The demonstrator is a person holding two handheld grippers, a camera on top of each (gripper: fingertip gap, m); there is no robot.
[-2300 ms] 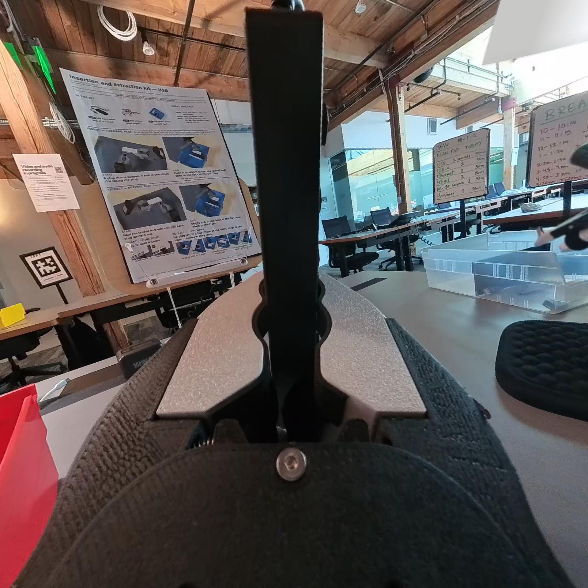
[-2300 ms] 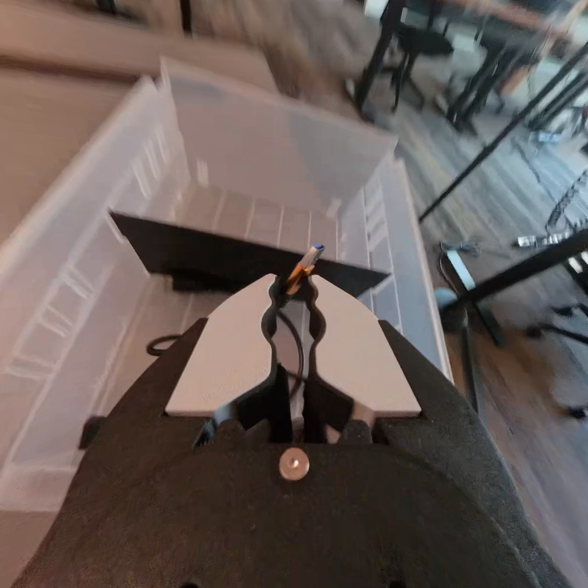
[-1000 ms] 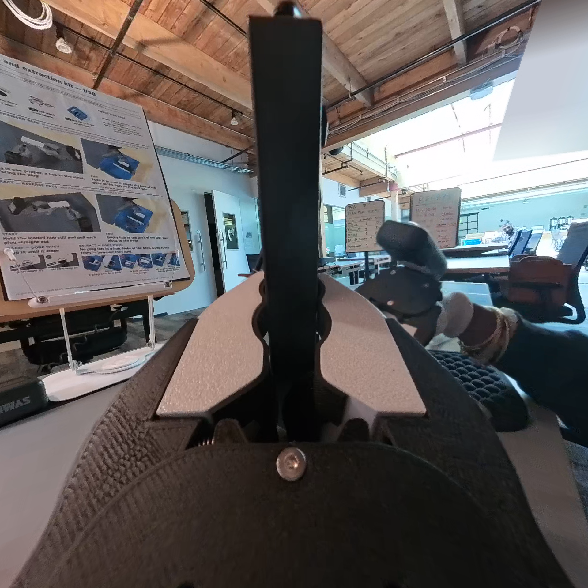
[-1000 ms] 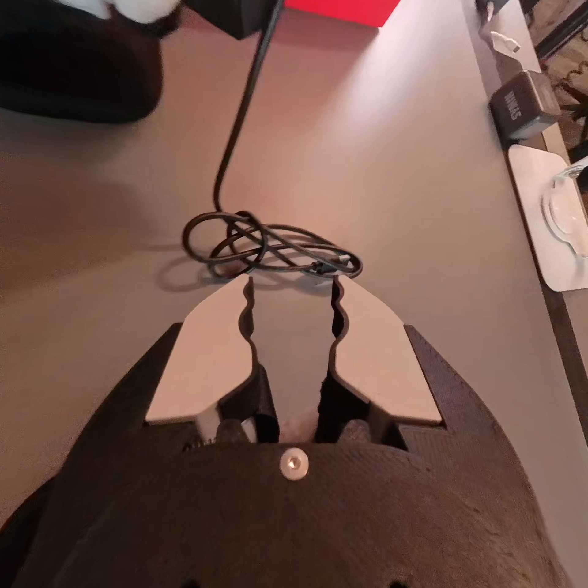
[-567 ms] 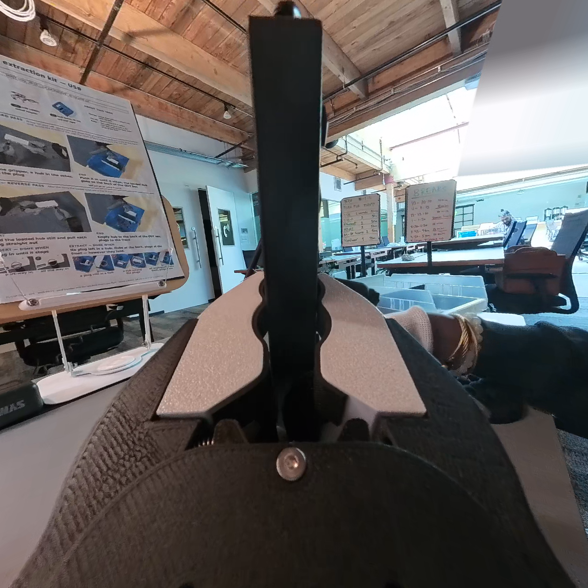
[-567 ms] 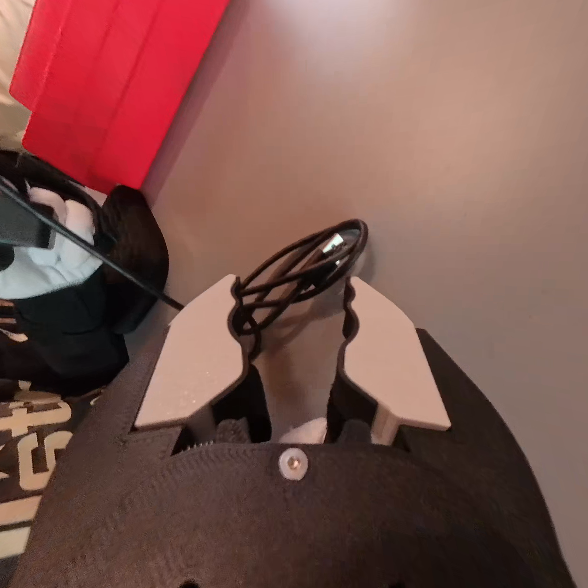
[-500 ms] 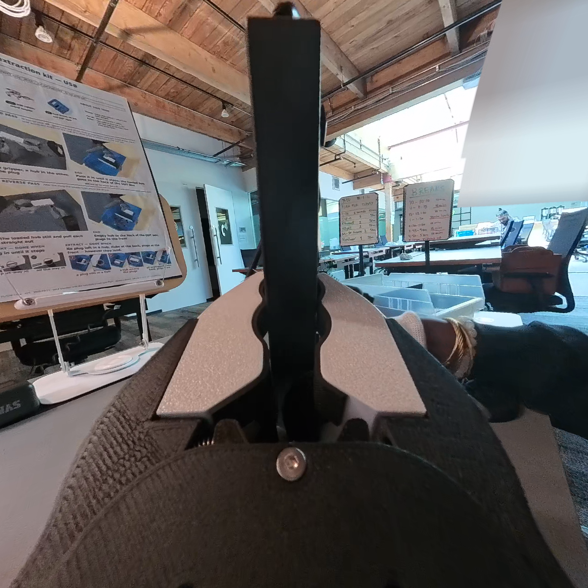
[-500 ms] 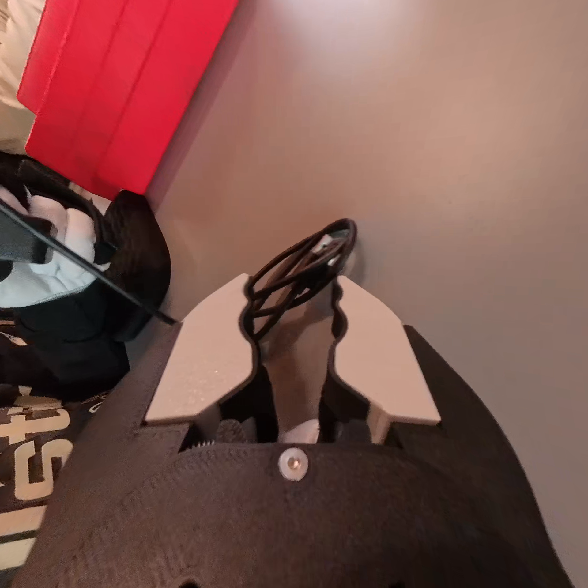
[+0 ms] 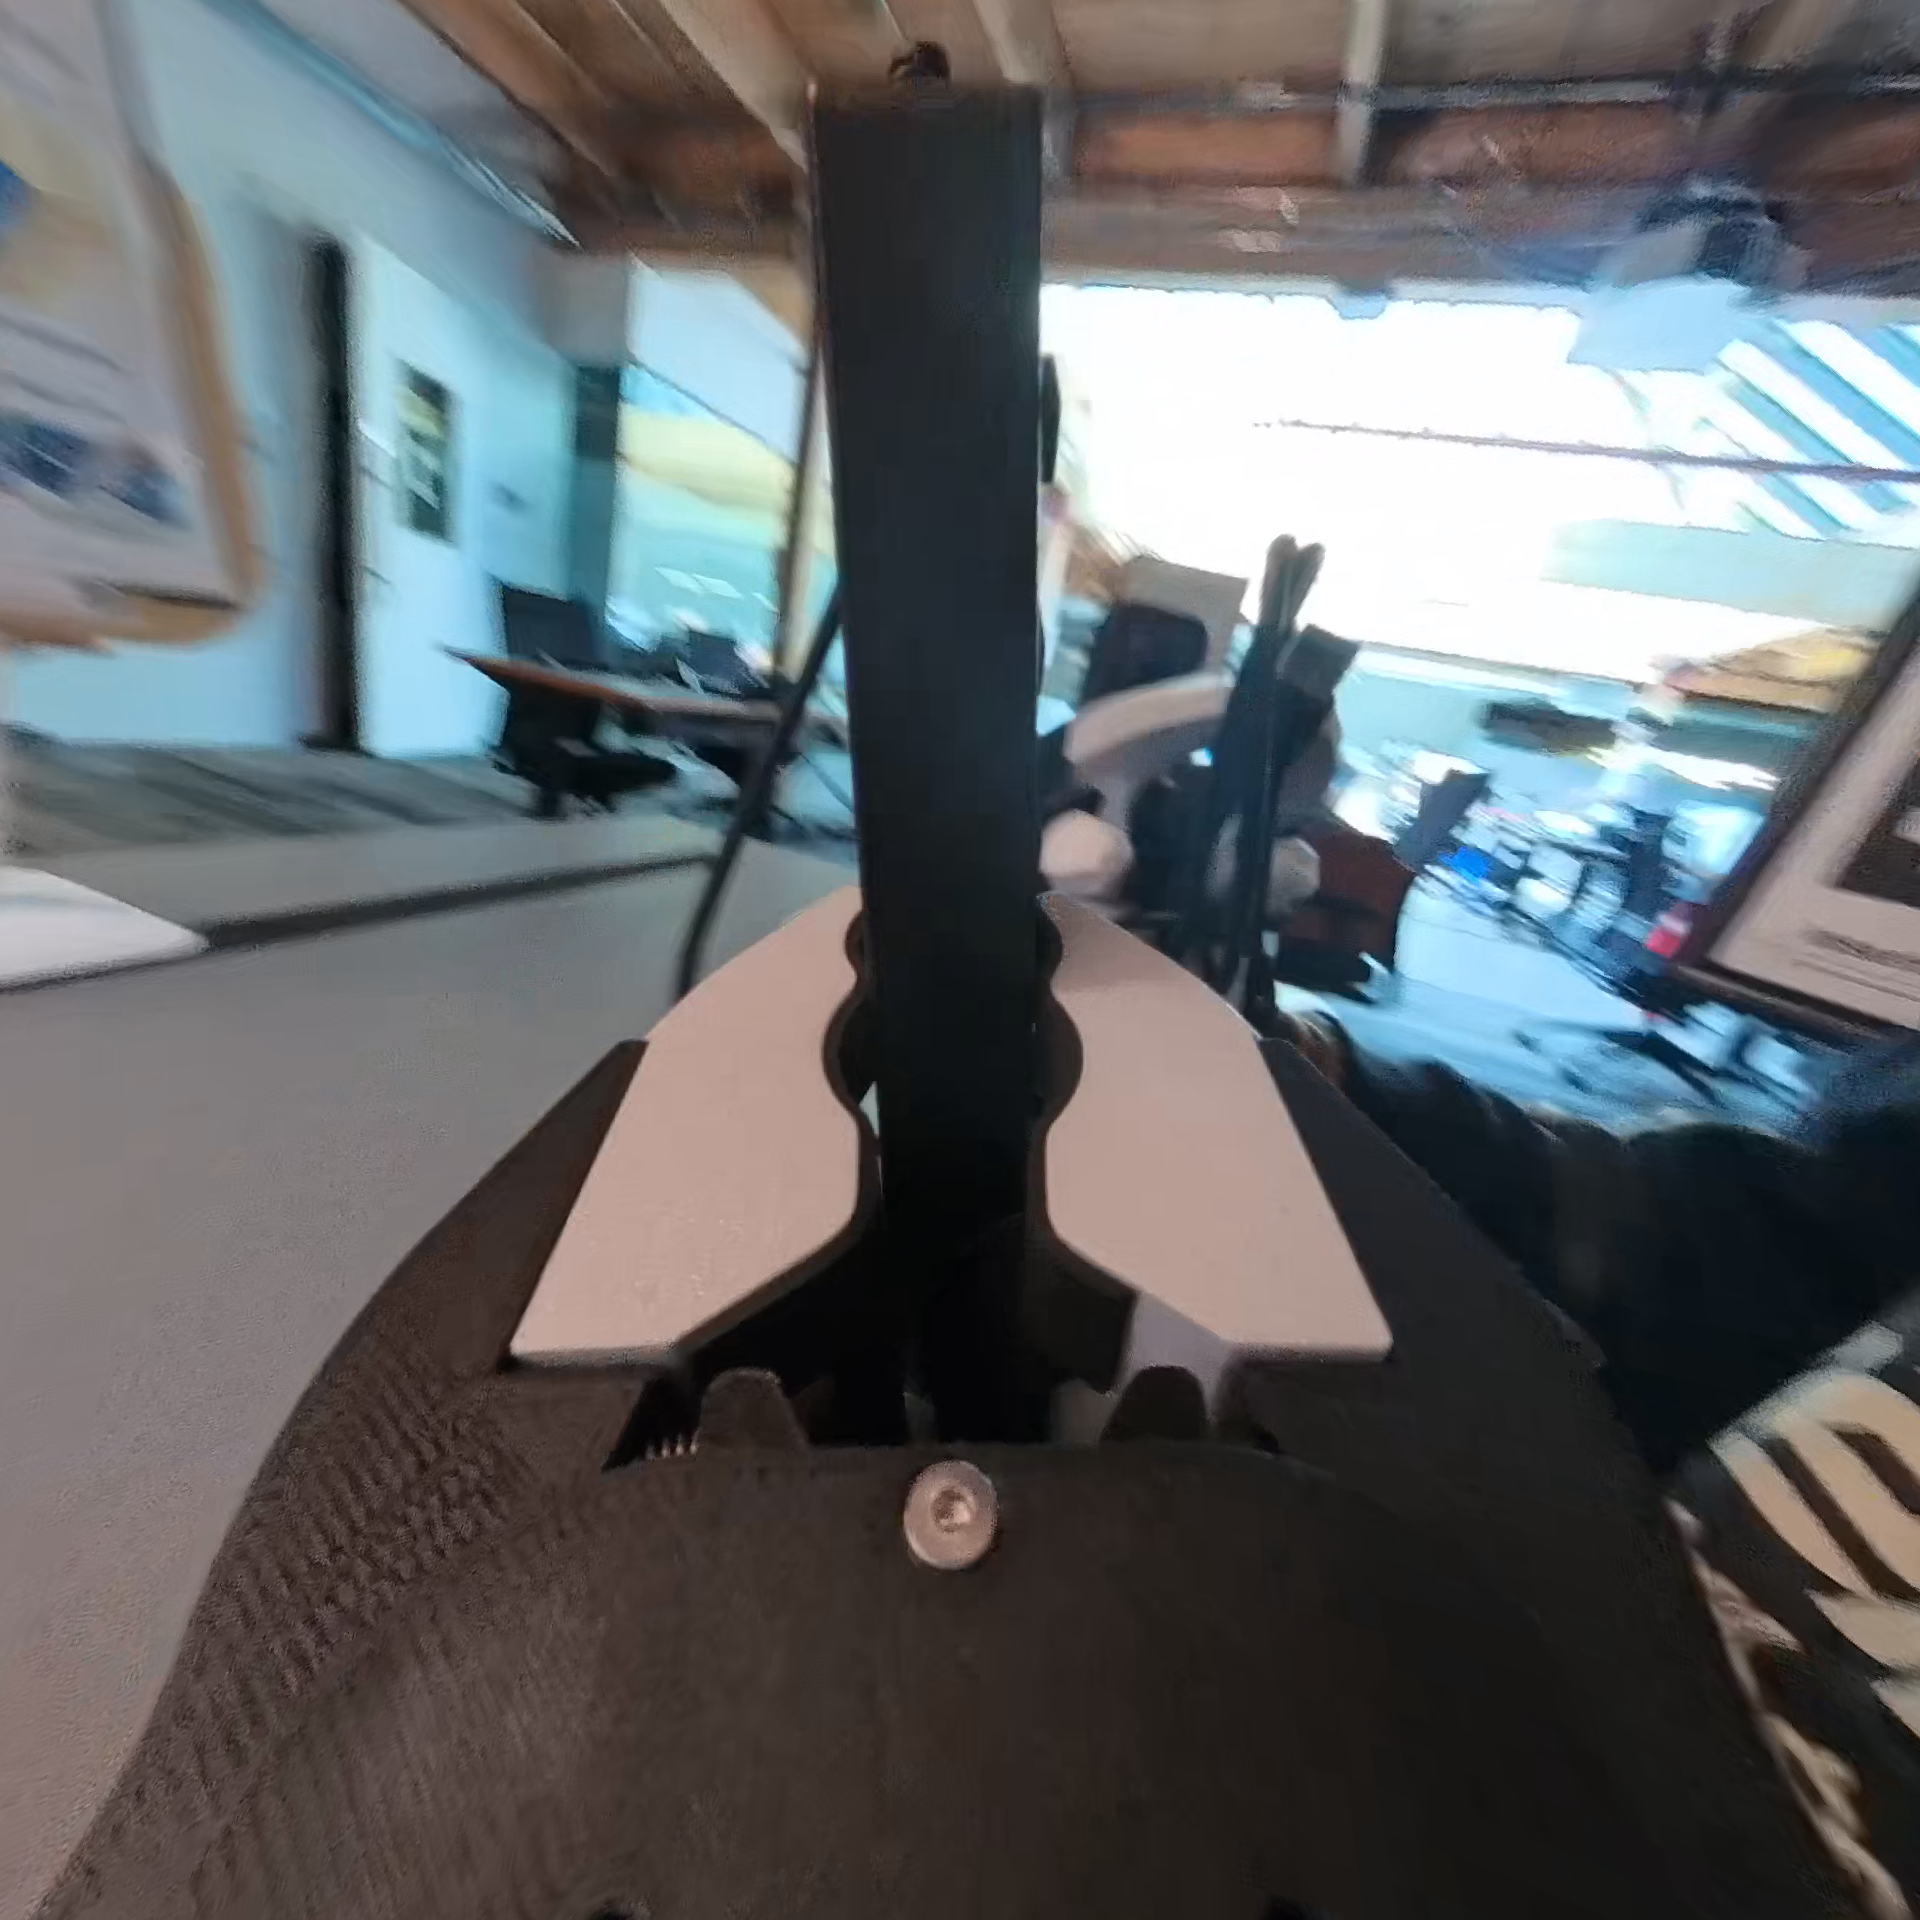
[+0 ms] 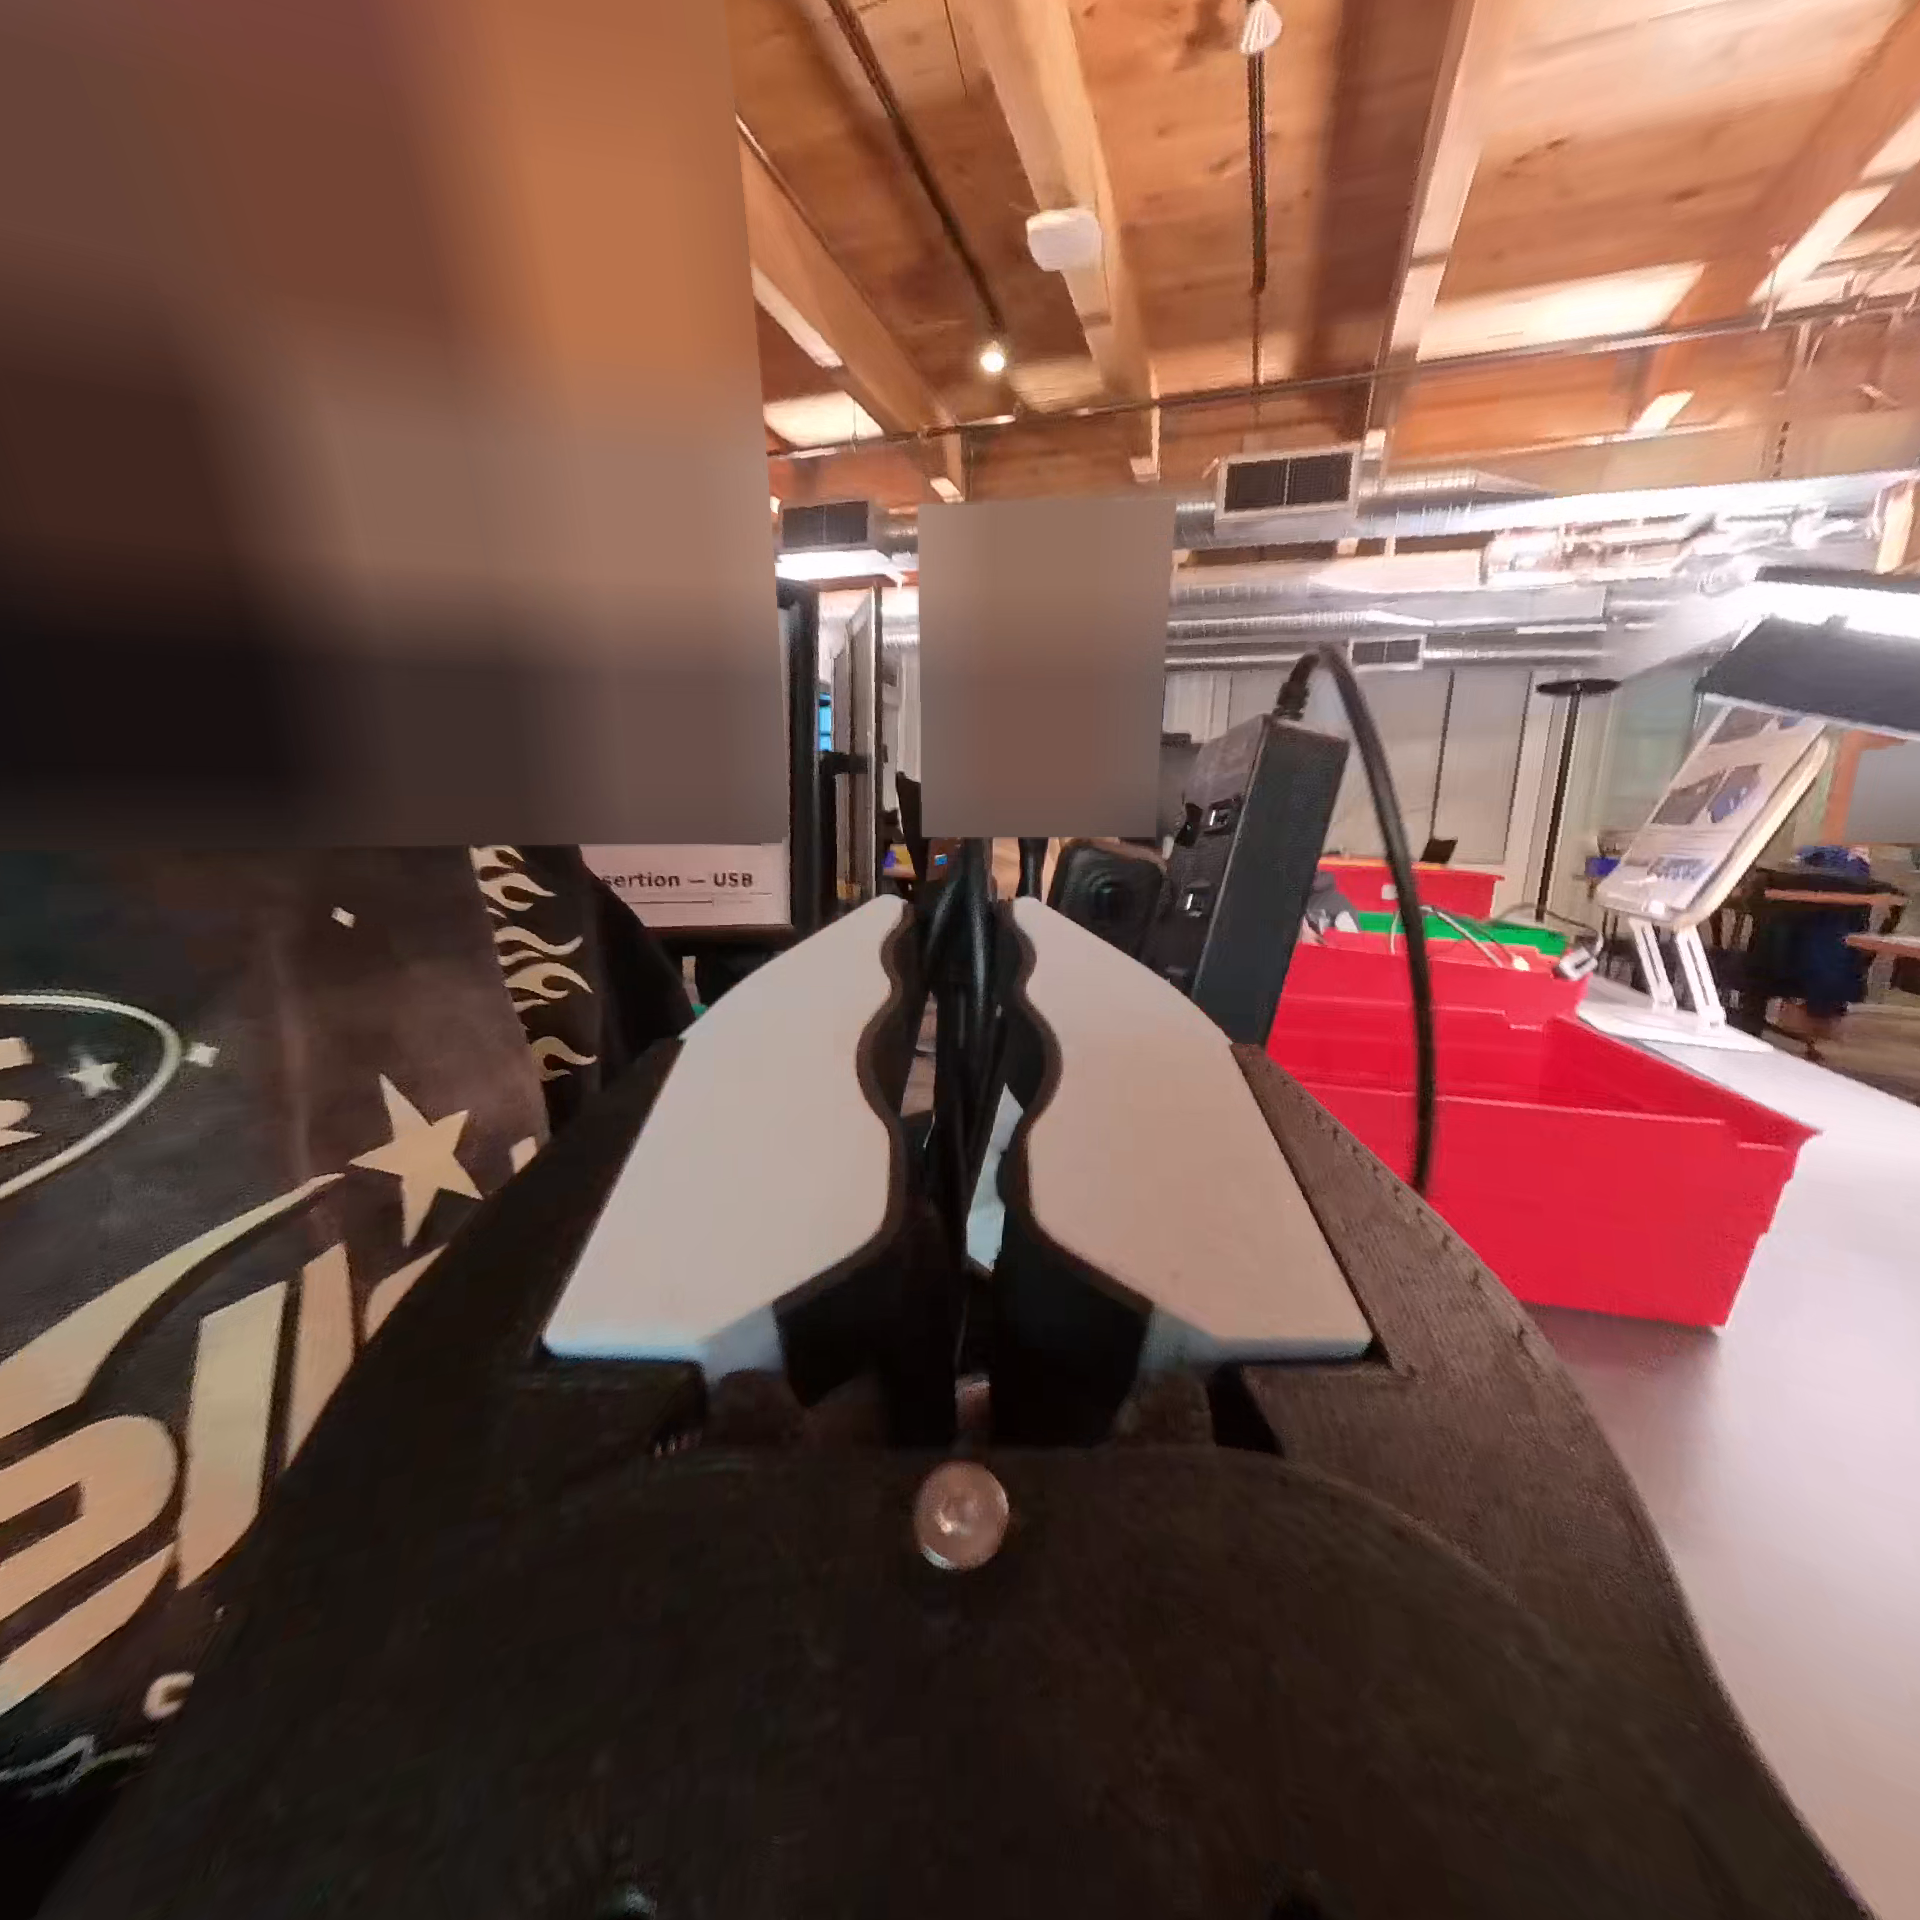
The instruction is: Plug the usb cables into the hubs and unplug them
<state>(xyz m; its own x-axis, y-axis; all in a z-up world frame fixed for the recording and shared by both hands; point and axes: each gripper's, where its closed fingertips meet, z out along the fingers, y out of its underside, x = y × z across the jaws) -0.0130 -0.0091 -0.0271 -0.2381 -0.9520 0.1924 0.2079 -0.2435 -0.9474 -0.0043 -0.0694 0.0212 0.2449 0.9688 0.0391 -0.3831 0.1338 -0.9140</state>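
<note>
My left gripper (image 9: 940,914) is shut on a long black USB hub (image 9: 925,520) that stands up between its fingers. The hub's black cable (image 9: 743,800) hangs down behind the left finger. The left wrist view is blurred by motion. My right gripper (image 10: 958,914) is shut on the coiled end of the black cable (image 10: 966,997), held up off the table. In the right wrist view the hub (image 10: 1252,862) shows just right of my fingers, with the cable (image 10: 1397,883) arching from its top end down toward the table.
A red bin (image 10: 1558,1164) stands on the grey table (image 10: 1787,1455) at the right, with an instruction board on a stand (image 10: 1714,842) behind it. A person's dark printed shirt (image 10: 208,1143) fills the left. The table (image 9: 312,1091) lies to the left in the left wrist view.
My right gripper has closed on the cable coil and lifted it off the table, swinging up level. My left gripper, still holding the hub, has swung round to the right.
</note>
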